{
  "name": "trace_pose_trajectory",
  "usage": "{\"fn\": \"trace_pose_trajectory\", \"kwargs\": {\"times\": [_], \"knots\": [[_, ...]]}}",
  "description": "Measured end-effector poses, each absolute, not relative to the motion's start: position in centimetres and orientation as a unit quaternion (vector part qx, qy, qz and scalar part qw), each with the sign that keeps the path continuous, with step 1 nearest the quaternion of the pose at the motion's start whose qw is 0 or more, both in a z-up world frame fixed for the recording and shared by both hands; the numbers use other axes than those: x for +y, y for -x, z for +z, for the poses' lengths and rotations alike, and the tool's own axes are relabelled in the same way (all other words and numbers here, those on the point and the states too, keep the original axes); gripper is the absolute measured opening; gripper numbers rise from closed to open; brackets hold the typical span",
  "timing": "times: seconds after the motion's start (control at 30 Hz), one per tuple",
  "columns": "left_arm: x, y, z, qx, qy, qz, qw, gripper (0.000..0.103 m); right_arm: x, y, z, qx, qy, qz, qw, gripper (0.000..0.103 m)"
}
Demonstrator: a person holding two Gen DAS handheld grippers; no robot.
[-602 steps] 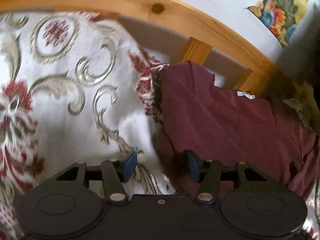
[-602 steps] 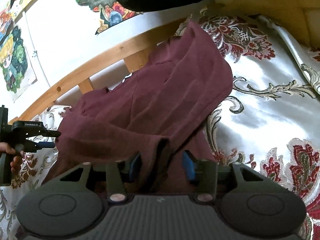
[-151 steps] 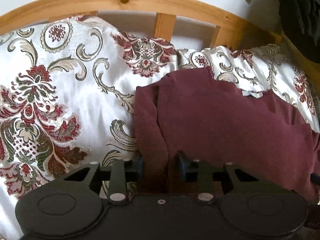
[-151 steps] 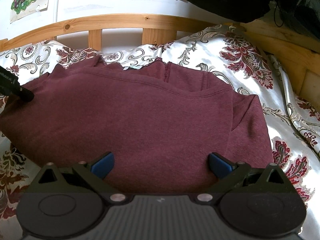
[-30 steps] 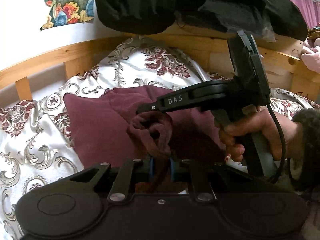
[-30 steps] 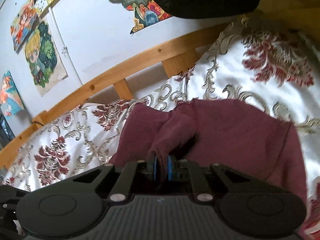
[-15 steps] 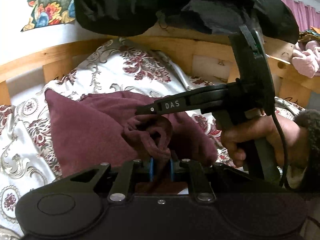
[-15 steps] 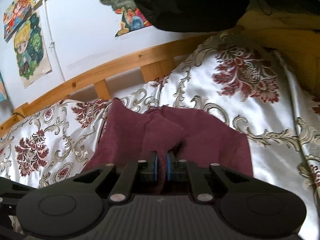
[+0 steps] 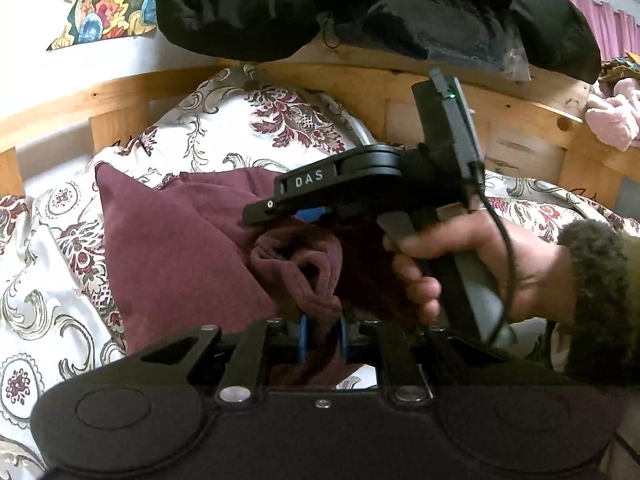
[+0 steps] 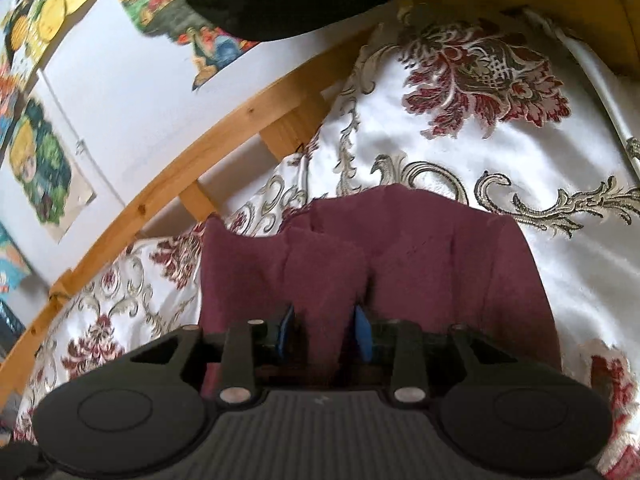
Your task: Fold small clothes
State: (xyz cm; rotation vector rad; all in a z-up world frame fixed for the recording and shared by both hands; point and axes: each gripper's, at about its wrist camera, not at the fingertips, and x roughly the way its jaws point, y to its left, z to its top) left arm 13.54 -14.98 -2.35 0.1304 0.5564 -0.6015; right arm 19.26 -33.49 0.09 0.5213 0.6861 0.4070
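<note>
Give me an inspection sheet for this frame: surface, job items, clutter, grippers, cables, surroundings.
Surface: bedspread, white satin with a red floral pattern.
Job's things: maroon garment, partly folded, lying on the bedspread.
Clutter: black clothing heaped on the wooden bed frame; pink fabric at far right.
Grippers: left gripper shut on a bunched fold of the garment; right gripper parted, with garment cloth between its pads.
Cables: black cable running down from the right gripper's handle.
Surroundings: cartoon posters on a white wall.
</note>
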Motion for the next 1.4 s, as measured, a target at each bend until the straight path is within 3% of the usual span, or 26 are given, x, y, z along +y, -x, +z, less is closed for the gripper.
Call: {"fn": "trace_pose_trajectory", "kwargs": {"times": [0.03,0.13,0.5,1.07,1.27,1.33,1.4], "knots": [[-14.9,-13.5,-2.4,0.27,-0.063,-0.292,0.915,0.016,-33.5,-19.3,0.1,0.323,-0.25,0.192,0.892,0.017],[-15.1,-13.6,-2.5,0.268,-0.055,-0.292,0.916,0.016,-33.3,-18.7,0.8,0.289,-0.22,0.179,0.914,0.01],[-17.4,-14.3,-2.5,0.251,-0.052,-0.319,0.913,0.016,-33.5,-16.3,5.1,0.212,-0.112,0.142,0.96,0.009],[-19.1,-15.7,-3.6,0.261,-0.057,-0.344,0.9,0.017,-37.6,-16.4,4.7,0.258,-0.133,0.078,0.954,0.0],[-19.0,-15.8,-3.7,0.268,-0.059,-0.342,0.899,0.017,-38.5,-17.4,3.0,0.319,-0.189,0.099,0.924,0.005],[-19.1,-15.6,-3.6,0.269,-0.06,-0.342,0.898,0.017,-38.3,-17.9,2.1,0.339,-0.189,0.101,0.916,0.024],[-19.1,-15.6,-3.6,0.27,-0.06,-0.342,0.898,0.018,-38.1,-18.0,1.5,0.344,-0.193,0.101,0.913,0.034]]}}
